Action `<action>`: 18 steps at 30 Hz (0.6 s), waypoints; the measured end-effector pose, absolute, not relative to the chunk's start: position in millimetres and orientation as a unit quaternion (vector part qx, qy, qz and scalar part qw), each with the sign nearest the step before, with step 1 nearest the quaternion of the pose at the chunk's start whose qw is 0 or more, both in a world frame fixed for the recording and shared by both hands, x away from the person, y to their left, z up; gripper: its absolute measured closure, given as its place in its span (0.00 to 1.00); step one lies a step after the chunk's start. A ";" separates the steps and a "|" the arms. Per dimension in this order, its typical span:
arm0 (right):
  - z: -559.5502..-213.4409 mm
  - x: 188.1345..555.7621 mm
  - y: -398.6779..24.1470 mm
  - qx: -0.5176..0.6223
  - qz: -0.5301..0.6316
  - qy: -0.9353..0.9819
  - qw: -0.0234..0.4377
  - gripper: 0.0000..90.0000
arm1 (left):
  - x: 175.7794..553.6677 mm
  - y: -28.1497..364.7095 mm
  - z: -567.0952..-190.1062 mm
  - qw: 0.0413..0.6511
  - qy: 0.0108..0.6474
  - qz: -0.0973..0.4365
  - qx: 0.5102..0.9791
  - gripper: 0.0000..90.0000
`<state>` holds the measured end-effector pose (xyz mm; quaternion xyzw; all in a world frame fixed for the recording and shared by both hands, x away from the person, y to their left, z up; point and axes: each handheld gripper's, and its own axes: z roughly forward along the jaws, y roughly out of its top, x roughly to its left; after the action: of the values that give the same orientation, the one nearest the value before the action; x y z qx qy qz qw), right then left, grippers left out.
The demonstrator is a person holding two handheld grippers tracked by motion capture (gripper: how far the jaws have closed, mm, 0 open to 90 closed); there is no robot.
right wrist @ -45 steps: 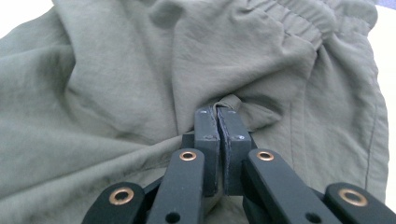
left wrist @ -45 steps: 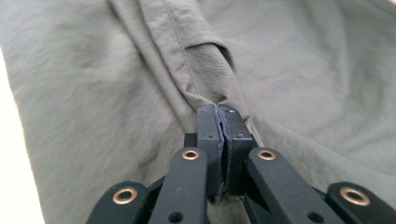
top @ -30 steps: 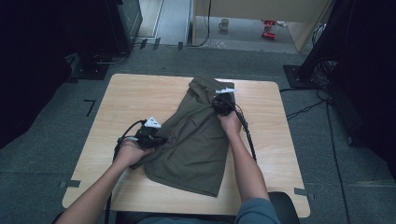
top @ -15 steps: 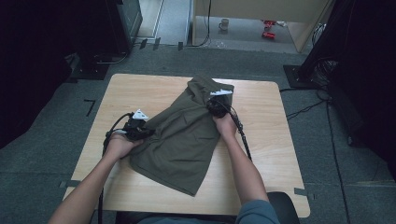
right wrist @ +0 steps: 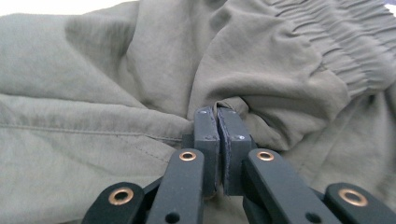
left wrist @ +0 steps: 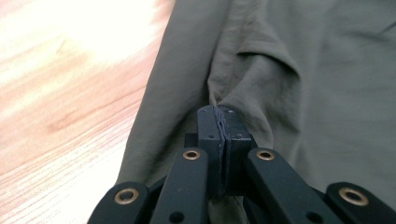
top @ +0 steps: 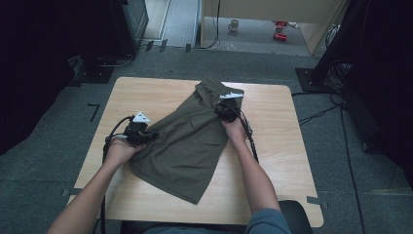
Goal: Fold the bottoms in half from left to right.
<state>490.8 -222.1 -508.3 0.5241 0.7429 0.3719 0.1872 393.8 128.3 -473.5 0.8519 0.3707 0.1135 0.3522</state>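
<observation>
The left gripper (left wrist: 220, 114) pinches olive fabric (left wrist: 299, 70) over the wooden table (left wrist: 65, 93).

1. Garment (top: 187, 146): olive cloth, thin woven, matt, softly creased; gathered ribbed band at one end (right wrist: 336, 42).
2. Counter (top: 272, 185): pale wood-grain top, smooth, slight sheen under light.
3. Left gripper (left wrist: 223, 123) fingers (left wrist: 208, 135): black matt plastic, brass-coloured metal rivets.
4. Right gripper (right wrist: 218, 123) fingers (right wrist: 233, 140): same finish, pad edges scuffed.
5. Floor (top: 341, 146): grey, matt, carpet-like.
</observation>
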 end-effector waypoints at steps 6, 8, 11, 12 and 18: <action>-493.4 488.8 -226.2 0.519 0.388 0.735 0.198 0.97 | 365.8 119.3 -442.2 0.378 0.330 0.124 0.856 1.00; -488.1 487.8 -226.5 0.516 0.392 0.735 0.201 0.97 | 356.9 114.6 -432.8 0.382 0.315 0.128 0.860 1.00; -482.1 489.1 -226.3 0.518 0.386 0.739 0.191 0.97 | 348.7 109.8 -422.8 0.386 0.302 0.129 0.862 1.00; -474.8 491.7 -227.3 0.517 0.384 0.743 0.182 0.97 | 344.3 107.1 -417.8 0.390 0.296 0.130 0.862 1.00; -452.2 491.3 -232.4 0.502 0.398 0.742 0.195 0.97 | 318.6 83.4 -389.8 0.422 0.254 0.120 0.862 1.00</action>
<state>491.3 -232.4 -452.2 0.5022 0.7425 0.3981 0.1951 318.6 83.4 -389.8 0.8621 0.2540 0.1195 0.4219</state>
